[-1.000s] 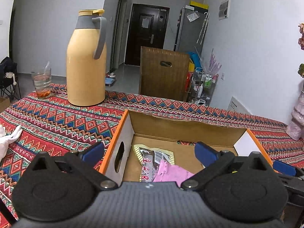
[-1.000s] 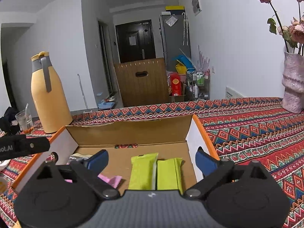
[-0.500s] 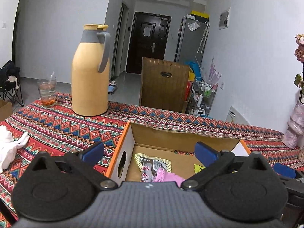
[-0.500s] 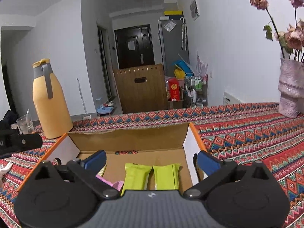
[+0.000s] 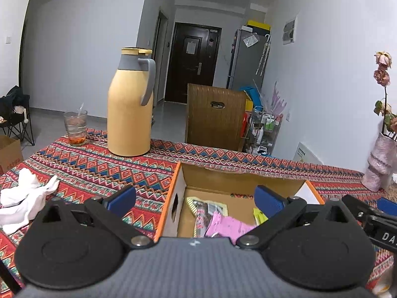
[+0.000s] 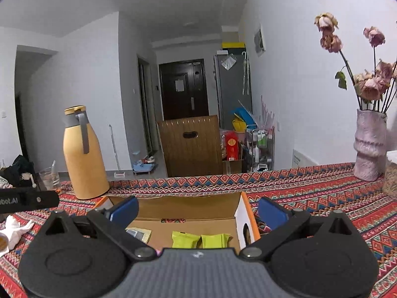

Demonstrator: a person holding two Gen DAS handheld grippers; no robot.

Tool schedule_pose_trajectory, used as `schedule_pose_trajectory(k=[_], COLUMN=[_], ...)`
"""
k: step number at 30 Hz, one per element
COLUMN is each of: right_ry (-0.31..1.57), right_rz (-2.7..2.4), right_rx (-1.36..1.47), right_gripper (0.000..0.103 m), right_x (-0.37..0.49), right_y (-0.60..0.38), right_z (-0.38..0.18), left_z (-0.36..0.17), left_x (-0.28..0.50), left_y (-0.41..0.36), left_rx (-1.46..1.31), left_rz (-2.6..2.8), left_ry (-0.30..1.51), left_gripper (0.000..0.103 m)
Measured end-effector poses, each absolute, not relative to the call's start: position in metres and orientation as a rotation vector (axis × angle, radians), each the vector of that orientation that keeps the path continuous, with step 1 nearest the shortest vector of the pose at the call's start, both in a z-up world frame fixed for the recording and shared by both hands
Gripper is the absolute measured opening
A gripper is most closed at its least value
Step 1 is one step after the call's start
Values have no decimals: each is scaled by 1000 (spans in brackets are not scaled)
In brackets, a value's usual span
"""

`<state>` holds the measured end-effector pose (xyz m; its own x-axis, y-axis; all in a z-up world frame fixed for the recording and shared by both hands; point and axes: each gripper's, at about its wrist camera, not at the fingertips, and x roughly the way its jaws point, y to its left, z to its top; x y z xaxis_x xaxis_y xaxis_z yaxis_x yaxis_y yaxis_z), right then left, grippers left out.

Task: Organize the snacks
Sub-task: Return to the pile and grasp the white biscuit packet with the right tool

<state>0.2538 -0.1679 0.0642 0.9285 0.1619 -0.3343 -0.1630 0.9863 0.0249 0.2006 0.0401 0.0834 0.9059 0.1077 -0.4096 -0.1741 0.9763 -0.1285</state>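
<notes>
An open cardboard box with orange edges (image 5: 177,186) (image 6: 188,206) sits on the patterned tablecloth. It holds a pink packet (image 5: 228,227), a grey-and-cream packet (image 5: 206,207) and two lime-green packets (image 6: 184,239) (image 6: 214,240). My left gripper (image 5: 194,198) is open and empty, above the box's left wall. My right gripper (image 6: 197,209) is open and empty, above the box's near side. The right gripper also shows at the right edge of the left wrist view (image 5: 372,216).
A tall yellow thermos (image 5: 130,106) (image 6: 84,154) and a glass with a drink (image 5: 75,128) stand at the back left. White cloth (image 5: 24,201) lies at the left. A pink vase of dried roses (image 6: 368,146) stands at the right. A wooden chair back (image 5: 215,118) is behind the table.
Both grippers have risen and drawn back from the box, so it looks smaller and lower in both views. Both stay open and empty.
</notes>
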Motion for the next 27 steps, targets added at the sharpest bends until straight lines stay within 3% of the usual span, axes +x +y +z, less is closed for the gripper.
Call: schedule_pose_trajectory(k=[27], right_ry=[506], right_rz=[174], right_rx=[-14], right_gripper=[103], right_x=[153], right_y=[-217], right_z=[-11], left_z=[-5], left_x=[110], left_y=[52], left_rx=[-39], left_rz=[149], left_ry=[445], left_gripper=[103])
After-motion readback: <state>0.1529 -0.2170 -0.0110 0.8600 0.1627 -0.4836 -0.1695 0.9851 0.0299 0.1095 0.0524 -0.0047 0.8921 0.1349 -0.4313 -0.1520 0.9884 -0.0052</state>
